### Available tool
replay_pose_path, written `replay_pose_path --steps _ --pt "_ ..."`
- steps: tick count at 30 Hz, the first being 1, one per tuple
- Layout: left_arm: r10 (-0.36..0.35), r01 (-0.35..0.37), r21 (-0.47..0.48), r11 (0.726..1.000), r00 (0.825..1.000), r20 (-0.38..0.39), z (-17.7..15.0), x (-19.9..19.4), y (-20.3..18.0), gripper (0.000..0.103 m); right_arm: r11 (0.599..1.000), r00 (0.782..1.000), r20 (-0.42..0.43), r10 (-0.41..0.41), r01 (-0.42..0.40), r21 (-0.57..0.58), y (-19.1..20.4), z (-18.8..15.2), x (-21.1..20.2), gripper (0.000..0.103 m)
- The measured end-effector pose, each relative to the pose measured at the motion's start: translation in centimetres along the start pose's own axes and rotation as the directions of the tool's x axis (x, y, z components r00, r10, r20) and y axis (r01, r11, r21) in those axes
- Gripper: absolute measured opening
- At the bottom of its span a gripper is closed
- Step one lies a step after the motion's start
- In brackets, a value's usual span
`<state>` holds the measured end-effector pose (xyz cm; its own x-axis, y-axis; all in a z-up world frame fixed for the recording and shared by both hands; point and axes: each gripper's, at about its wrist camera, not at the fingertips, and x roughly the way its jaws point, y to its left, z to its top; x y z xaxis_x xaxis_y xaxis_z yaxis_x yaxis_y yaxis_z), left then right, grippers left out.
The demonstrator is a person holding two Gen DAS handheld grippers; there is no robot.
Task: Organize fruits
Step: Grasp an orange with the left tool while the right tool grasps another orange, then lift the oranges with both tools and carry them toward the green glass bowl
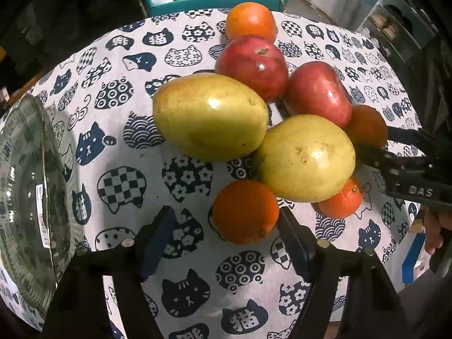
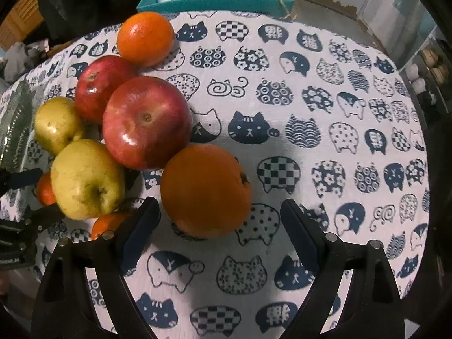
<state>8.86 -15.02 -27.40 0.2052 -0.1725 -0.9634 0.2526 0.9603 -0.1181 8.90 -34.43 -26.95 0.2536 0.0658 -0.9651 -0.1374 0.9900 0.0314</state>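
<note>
Fruit is lying clustered on the cat-print tablecloth (image 1: 197, 254), with the nearer yellow apple (image 1: 305, 159) as the hub: a second yellow apple (image 1: 210, 117) is touching it on the far left, two red apples (image 1: 317, 97) are sitting behind it, and a glass bowl (image 1: 31, 203) is standing well to its left. Left gripper (image 1: 223, 226) is hovering with jaws spread around the small orange (image 1: 245, 212) just in front of that apple, not pressing it. Right gripper (image 2: 220, 214) is holding its jaws spread around a larger orange (image 2: 206, 190) to the apple's right, pads apart from it.
</note>
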Motion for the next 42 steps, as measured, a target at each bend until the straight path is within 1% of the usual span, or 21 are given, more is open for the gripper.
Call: replay_pose_path --steps 2,4,6,7,8,9,10,11,16,20,25,29,33,37,42 --pt "-0.007 0.007 -0.002 1.0 1.0 0.003 0.1 0.0 0.1 0.069 1.0 1.0 -0.012 0.003 -0.003 -0.001 0.0 0.2 0.7 0.082" --pt "-0.018 0.018 -0.001 1.0 1.0 0.004 0.2 0.1 -0.1 0.065 1.0 1.0 -0.022 0.011 -0.011 0.002 0.1 0.4 1.2 0.079" --pt "-0.036 0.036 0.001 0.999 0.999 0.004 0.3 0.1 -0.1 0.06 1.0 0.999 -0.026 0.019 -0.019 0.005 0.0 0.6 1.7 0.075" --pt "-0.049 0.049 -0.001 0.999 0.999 0.001 0.5 0.4 -0.3 0.054 1.0 0.999 -0.027 0.021 -0.021 0.006 0.0 0.6 1.8 0.073" --pt "-0.064 0.064 -0.005 0.998 0.998 -0.003 0.6 0.5 -0.3 0.048 1.0 0.999 -0.027 0.021 -0.021 0.005 0.0 0.7 1.9 0.069" --pt "-0.08 0.08 -0.008 0.997 0.997 -0.007 0.6 0.5 -0.4 0.046 1.0 1.0 -0.023 0.021 -0.021 0.004 0.0 0.8 2.1 0.067" --pt "-0.076 0.076 -0.005 0.997 0.997 -0.005 0.5 0.5 -0.5 0.046 1.0 0.999 -0.017 0.029 -0.029 0.003 0.2 0.9 2.2 0.06" --pt "-0.071 0.071 0.002 0.997 0.997 -0.004 0.5 0.5 -0.6 0.045 0.999 0.999 -0.012 0.034 -0.034 0.002 0.2 0.9 2.1 0.06" --pt "-0.049 0.048 0.023 0.999 0.999 0.011 0.2 0.1 -0.8 0.044 1.0 1.0 0.001 0.006 -0.006 -0.012 0.7 0.8 2.0 0.058" --pt "-0.039 0.038 0.033 0.999 0.998 0.038 -0.2 -1.1 -0.7 0.044 1.0 1.0 0.007 -0.012 0.012 0.011 0.4 0.2 1.0 0.057" --pt "-0.029 0.026 0.032 0.999 0.996 0.088 -0.3 -3.2 -0.6 0.044 0.999 0.998 0.063 -0.02 0.018 0.041 0.0 0.0 -1.0 0.057" --pt "-0.019 0.017 0.019 1.0 0.99 0.142 -0.2 -5.3 -0.1 0.044 0.999 0.991 0.127 -0.031 0.025 0.046 0.4 0.2 -3.6 0.057" --pt "0.009 -0.01 0.005 1.0 0.978 0.206 0.0 -7.9 0.5 0.044 0.999 0.982 0.186 -0.027 0.019 0.044 1.0 0.0 -6.1 0.057" --pt "0.025 -0.021 -0.016 1.0 0.967 0.253 -0.2 -10.1 1.3 0.044 1.0 0.967 0.252 -0.02 0.014 0.026 0.8 -0.2 -9.3 0.057" --pt "0.031 -0.018 -0.042 0.999 0.951 0.308 -0.4 -13.1 2.3 0.044 1.0 0.945 0.327 0.0 -0.005 0.014 2.2 0.6 -11.8 0.057"
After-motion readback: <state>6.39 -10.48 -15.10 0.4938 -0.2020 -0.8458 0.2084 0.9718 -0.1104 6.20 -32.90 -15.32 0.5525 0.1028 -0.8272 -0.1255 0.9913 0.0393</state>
